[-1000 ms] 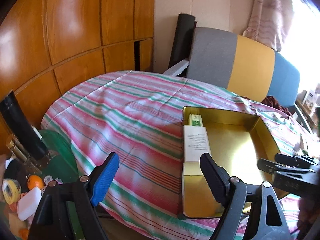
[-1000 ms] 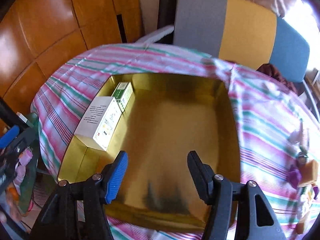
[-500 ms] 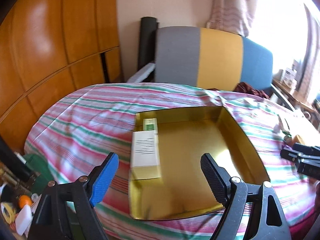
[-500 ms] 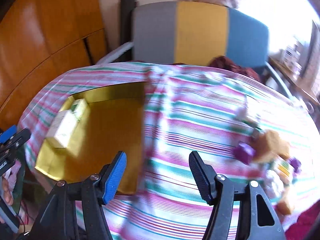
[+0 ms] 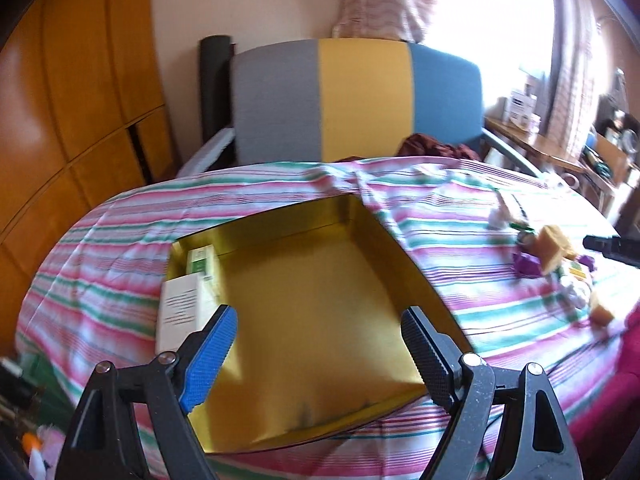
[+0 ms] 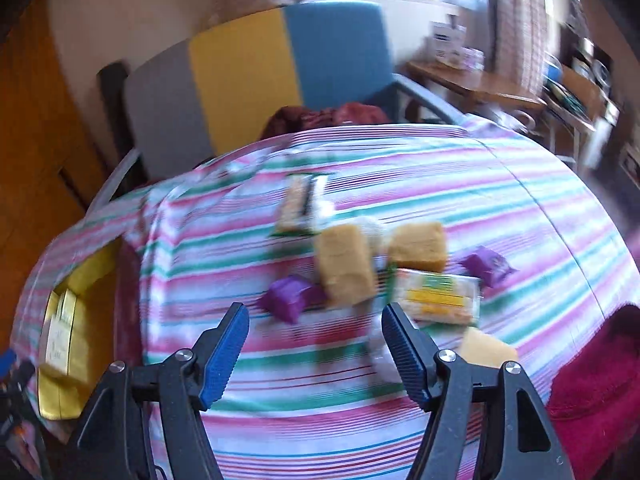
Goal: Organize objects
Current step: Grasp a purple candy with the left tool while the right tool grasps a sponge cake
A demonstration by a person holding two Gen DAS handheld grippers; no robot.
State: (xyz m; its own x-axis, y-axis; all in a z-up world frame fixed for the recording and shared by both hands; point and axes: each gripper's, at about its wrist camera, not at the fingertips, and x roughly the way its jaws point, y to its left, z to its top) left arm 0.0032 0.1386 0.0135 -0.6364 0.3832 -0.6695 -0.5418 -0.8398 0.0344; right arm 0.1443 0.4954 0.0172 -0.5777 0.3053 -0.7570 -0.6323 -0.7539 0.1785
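Two cartons [image 5: 188,300] packed along gold tray [image 5: 320,320] left wall, saving floor space. Snack pile [image 6: 380,276] loose on striped cloth beside tray. Left gripper [image 5: 316,352], right gripper [image 6: 316,348]: jaws spread, empty.

The right gripper [image 6: 314,350] now swings away from the gold tray [image 6: 80,280], which sits far off to its left. Snack packets [image 6: 344,270] lie just ahead of its fingers. The left gripper [image 5: 320,352] now faces the tray [image 5: 320,312] straight ahead.
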